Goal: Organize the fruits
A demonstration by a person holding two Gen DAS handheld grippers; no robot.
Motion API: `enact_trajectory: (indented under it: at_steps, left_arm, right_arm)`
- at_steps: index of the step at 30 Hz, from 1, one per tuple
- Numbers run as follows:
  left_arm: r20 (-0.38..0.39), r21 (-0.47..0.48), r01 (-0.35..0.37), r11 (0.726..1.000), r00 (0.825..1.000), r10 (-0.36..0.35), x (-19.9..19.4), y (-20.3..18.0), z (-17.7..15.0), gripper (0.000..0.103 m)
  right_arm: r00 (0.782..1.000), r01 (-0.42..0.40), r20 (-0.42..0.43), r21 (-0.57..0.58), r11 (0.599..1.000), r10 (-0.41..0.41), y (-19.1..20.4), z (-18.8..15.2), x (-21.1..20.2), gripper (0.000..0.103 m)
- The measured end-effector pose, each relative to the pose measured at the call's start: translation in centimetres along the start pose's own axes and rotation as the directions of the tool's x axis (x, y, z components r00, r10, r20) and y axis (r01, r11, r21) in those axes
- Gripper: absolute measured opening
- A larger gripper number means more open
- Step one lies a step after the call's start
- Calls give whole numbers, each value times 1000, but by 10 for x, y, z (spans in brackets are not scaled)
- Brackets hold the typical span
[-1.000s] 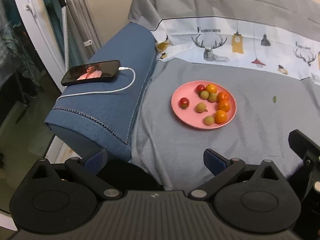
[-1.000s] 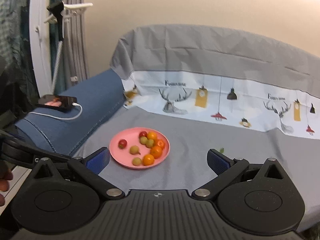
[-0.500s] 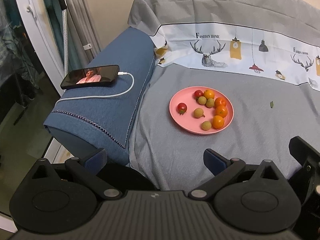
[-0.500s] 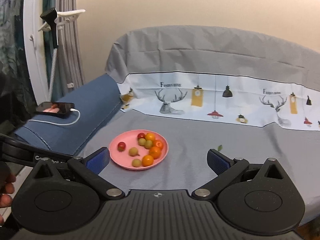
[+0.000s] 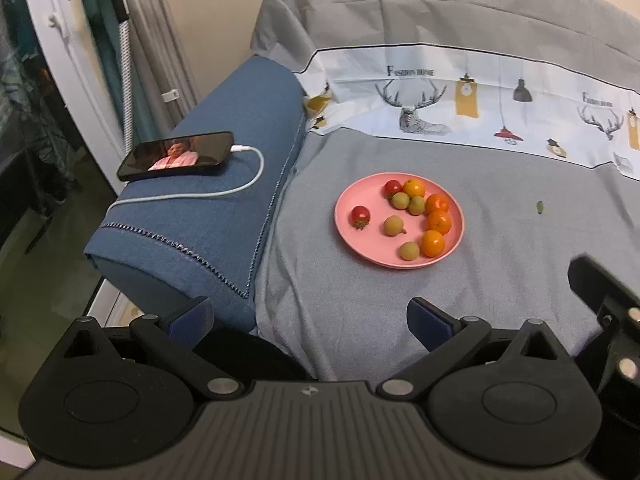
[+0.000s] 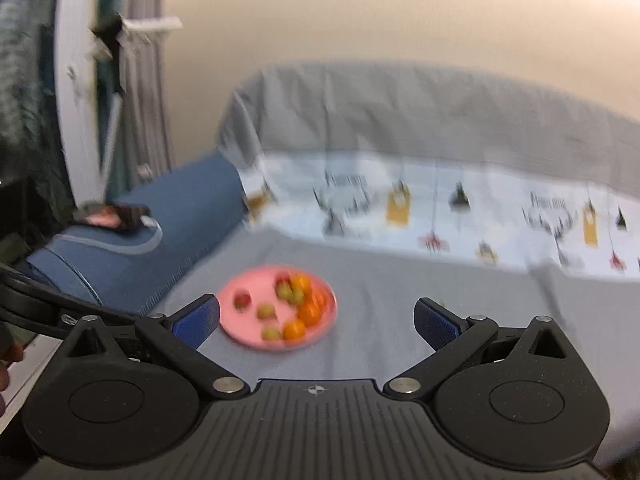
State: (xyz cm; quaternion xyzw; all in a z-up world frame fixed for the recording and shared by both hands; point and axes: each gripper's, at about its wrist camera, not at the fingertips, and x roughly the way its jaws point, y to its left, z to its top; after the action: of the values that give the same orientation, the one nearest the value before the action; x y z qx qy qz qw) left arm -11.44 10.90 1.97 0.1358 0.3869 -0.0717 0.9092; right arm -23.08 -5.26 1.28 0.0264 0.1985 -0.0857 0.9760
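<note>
A pink plate (image 5: 352,236) sits on the grey sofa seat and holds several small fruits: orange ones (image 5: 439,222) on the right, green-yellow ones (image 5: 393,225) in the middle, a red tomato (image 5: 360,215) on the left. My left gripper (image 5: 310,320) is open and empty, well short of the plate. My right gripper (image 6: 316,320) is open and empty; the plate (image 6: 236,326) shows blurred just beyond its left finger.
A blue armrest (image 5: 224,216) on the left carries a phone (image 5: 176,156) on a white charging cable. A deer-print cloth (image 5: 480,100) covers the sofa back. A small green leaf (image 5: 540,207) lies right of the plate. Part of the right gripper (image 5: 604,304) shows at the right edge.
Both grippers have drawn back and tilted a little. The right wrist view is now motion-blurred and the plate sits nearer its fingers. Both grippers stay open.
</note>
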Motion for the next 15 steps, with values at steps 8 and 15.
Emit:
enact_trajectory:
  at_steps: [8,15]
  left_arm:
    - [-4,18,15,1000,1000,-15,1,-3,0,103]
    - [-9,26,20,999,1000,-19,2,-4,-1,103]
  right_arm:
    - [1000,-4,-1,20,1000,4,-2,3,3,102]
    - [1000,1,-20,21,1000,-1,0,1,6,102]
